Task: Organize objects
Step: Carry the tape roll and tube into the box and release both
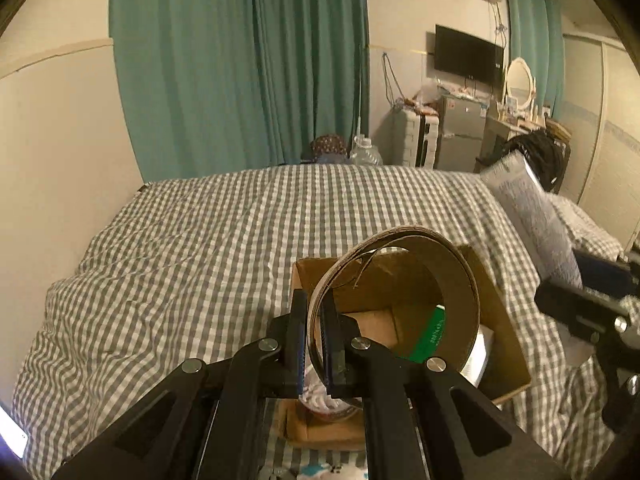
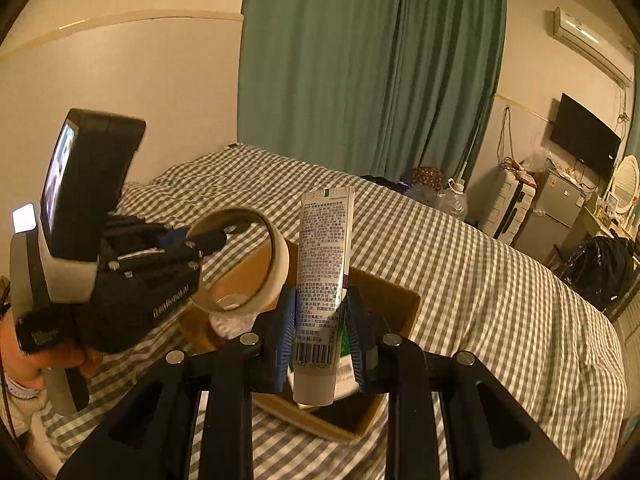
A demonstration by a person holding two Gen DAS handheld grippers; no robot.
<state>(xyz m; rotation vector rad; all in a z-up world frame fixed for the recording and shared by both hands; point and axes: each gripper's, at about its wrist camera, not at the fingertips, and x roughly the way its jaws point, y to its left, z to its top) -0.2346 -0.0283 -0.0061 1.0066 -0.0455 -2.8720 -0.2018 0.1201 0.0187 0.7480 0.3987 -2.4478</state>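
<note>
Left wrist view: left gripper (image 1: 314,344) pinches the wall of a tape roll (image 1: 400,304), one finger inside the ring, one outside, roll held on edge right above the open cardboard box (image 1: 504,320). Gripping the thin wall is about the only hold a hollow ring offers a two-finger gripper, and it leaves the roll hanging free to drop in.

Box sits on the checked bed cover (image 1: 200,248), near edge of the bed. Inside it I see something green with print (image 1: 434,332) and something white; can't identify either.

Right wrist view: right gripper (image 2: 320,328) is pressed onto a white tube (image 2: 324,280), cap end down, crimped end up, held upright above the same box (image 2: 400,300). Fingers clamp the lower body across its flat sides, so it shouldn't slip or twist.

Left gripper (image 2: 212,240) with the roll (image 2: 240,260) sits left of the tube, close but apart.

My read: both items are staged over the box for release. Risk: the two grippers crowd each other over a small opening; one at a time is safer.
</note>
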